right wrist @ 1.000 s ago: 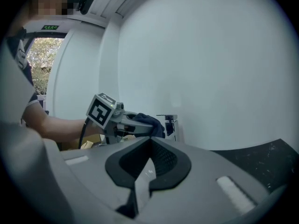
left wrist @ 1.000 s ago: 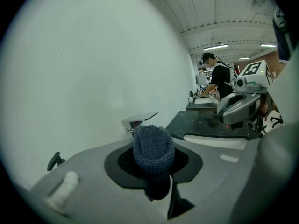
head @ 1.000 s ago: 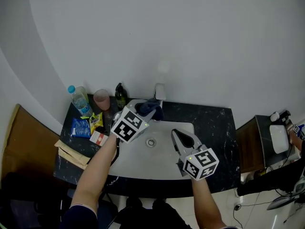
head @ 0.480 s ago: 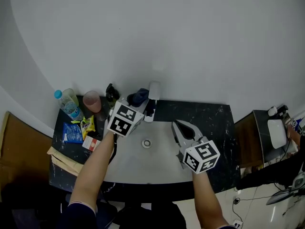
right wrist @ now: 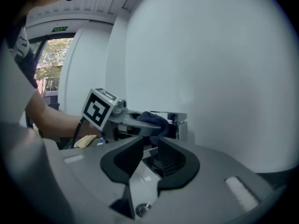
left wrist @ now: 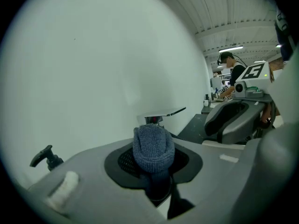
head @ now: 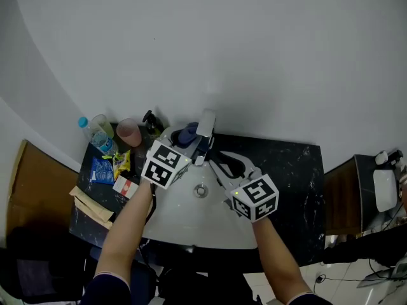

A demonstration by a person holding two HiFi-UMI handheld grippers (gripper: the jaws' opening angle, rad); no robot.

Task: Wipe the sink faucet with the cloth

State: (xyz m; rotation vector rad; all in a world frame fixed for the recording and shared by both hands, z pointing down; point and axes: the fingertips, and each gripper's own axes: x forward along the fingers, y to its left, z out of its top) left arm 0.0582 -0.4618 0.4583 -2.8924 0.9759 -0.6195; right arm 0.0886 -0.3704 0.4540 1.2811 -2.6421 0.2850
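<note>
The chrome faucet [head: 205, 131] stands at the back of the white sink [head: 191, 218]. My left gripper [head: 188, 140] is shut on a dark blue knit cloth [head: 186, 133] and holds it against the faucet's left side. In the left gripper view the cloth [left wrist: 153, 146] bulges up between the jaws, with the faucet [left wrist: 161, 115] just behind it. My right gripper [head: 219, 159] hovers over the basin just right of the faucet; its jaws are opening with nothing between them. The right gripper view shows the faucet [right wrist: 179, 124] and the cloth [right wrist: 154, 121] ahead of my right gripper [right wrist: 150, 144].
On the black counter [head: 280, 164], left of the sink, stand a water bottle [head: 95, 135], a pink cup [head: 130, 132] and a soap pump bottle [head: 151, 124], with snack packets [head: 102, 169] and a small box [head: 127, 184] in front. The drain [head: 200, 190] lies mid-basin.
The right gripper has moved up and left toward the faucet and its jaws have parted. The left gripper carried the cloth from the faucet's front to its left side.
</note>
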